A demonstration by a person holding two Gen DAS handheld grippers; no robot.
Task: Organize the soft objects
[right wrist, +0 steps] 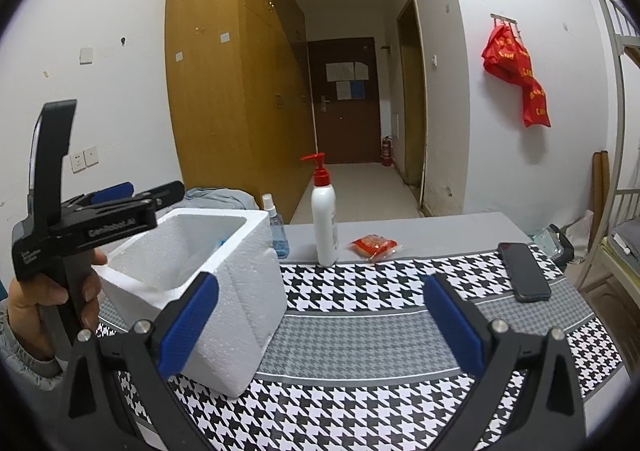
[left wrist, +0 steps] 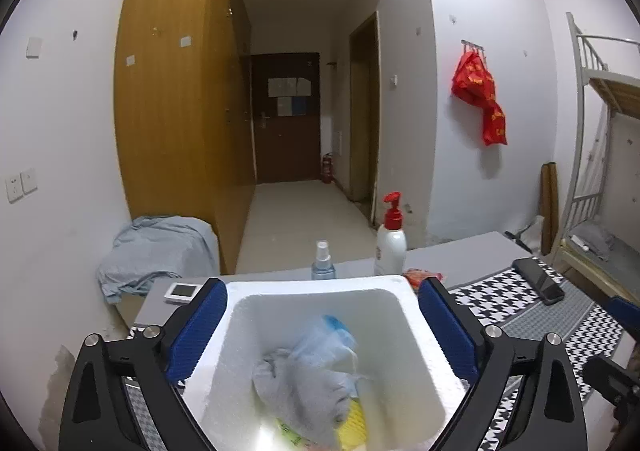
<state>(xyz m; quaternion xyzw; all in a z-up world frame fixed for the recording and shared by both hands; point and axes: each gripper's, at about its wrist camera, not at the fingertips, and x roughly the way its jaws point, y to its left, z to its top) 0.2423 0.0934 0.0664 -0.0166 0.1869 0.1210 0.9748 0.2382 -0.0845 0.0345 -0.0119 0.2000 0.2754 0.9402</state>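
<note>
Soft cloths [left wrist: 304, 383] lie heaped inside the white foam box [left wrist: 424, 367], dropped below the left gripper [left wrist: 322, 325], jaws spread wide and empty. Right gripper [right wrist: 320, 315], also gaping, hovers at the box's three o'clock.

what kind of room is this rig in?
Probably a dormitory room: a metal bunk bed stands at the right, tall wooden wardrobes line the left wall, and a short hall leads to an entry door with papers posted on it.
</note>
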